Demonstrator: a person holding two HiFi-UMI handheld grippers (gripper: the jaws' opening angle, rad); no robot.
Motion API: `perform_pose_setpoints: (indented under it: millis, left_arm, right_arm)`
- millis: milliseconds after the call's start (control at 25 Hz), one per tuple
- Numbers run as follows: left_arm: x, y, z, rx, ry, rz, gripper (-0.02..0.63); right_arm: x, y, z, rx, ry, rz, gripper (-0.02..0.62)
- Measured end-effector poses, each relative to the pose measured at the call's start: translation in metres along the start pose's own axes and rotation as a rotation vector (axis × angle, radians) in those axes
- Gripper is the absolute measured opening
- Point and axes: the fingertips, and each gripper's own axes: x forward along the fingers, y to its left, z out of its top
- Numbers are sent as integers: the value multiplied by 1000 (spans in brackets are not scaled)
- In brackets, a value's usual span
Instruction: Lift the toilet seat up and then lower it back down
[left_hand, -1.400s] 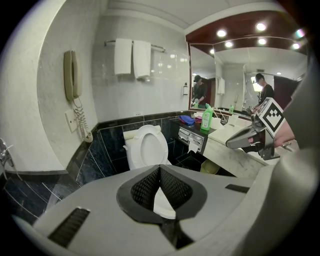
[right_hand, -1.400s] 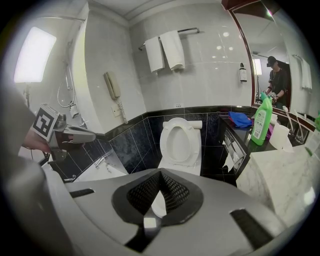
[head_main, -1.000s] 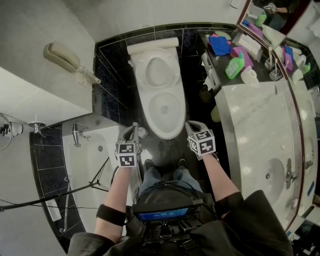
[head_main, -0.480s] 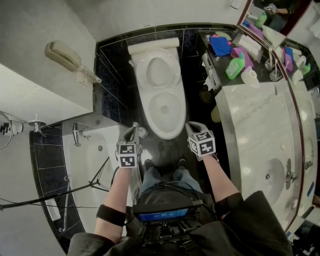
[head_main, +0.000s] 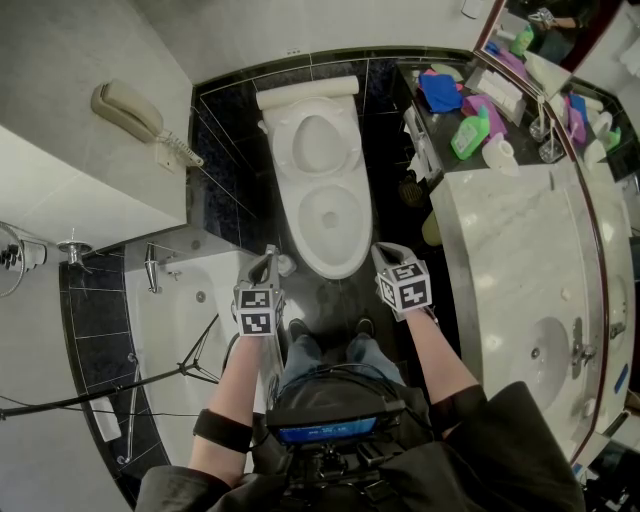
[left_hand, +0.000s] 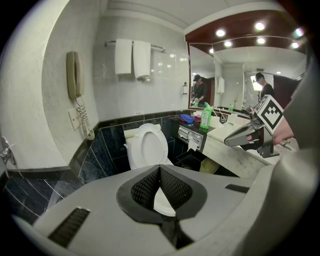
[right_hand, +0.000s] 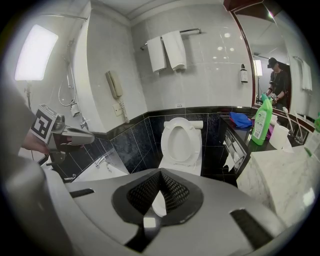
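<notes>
The white toilet stands against the black tiled wall, its seat (head_main: 282, 150) tipped up against the tank above the open bowl (head_main: 298, 228). In the gripper views the raised seat (left_hand: 139, 146) (right_hand: 164, 142) stands upright ahead of the jaws. My left gripper (head_main: 268, 262) hangs just left of the bowl's front, shut and empty. My right gripper (head_main: 382, 255) hangs just right of the front, also shut with nothing in it. Neither touches the toilet. Their mesh pads meet at the tips in the left gripper (left_hand: 160, 170) and right gripper (right_hand: 160, 174) views.
A wall phone (head_main: 125, 108) hangs at the left above the bathtub (head_main: 190, 310). A marble counter (head_main: 530, 250) with bottles (head_main: 470, 130) runs along the right, a paper holder (head_main: 415, 130) and bin (head_main: 430, 228) beside it. Towels (right_hand: 167, 50) hang above the toilet.
</notes>
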Motion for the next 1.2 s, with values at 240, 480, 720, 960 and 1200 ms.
perform_pose_setpoints:
  millis: [240,480,720,960,1200]
  left_arm:
    - [3,2,-7,1,6,2,2]
    - [0,-3,1,-4,10,-12,2]
    - [1,-4,2,-5,9,-15,2]
    - [1,-4,4,-5,6,-13,2]
    - [1,-3,0,-8,9,-13,2]
  right_arm:
    - [2,-3,-6,-6,10,-4,11]
    - [1,-2,0,-1,3,-10,11]
    - [1,-3,1,3,2,-13,11]
    - [-1,-3,1,-2,6,-10,9]
    - [-2,-1,2,-5,7,-8,9]
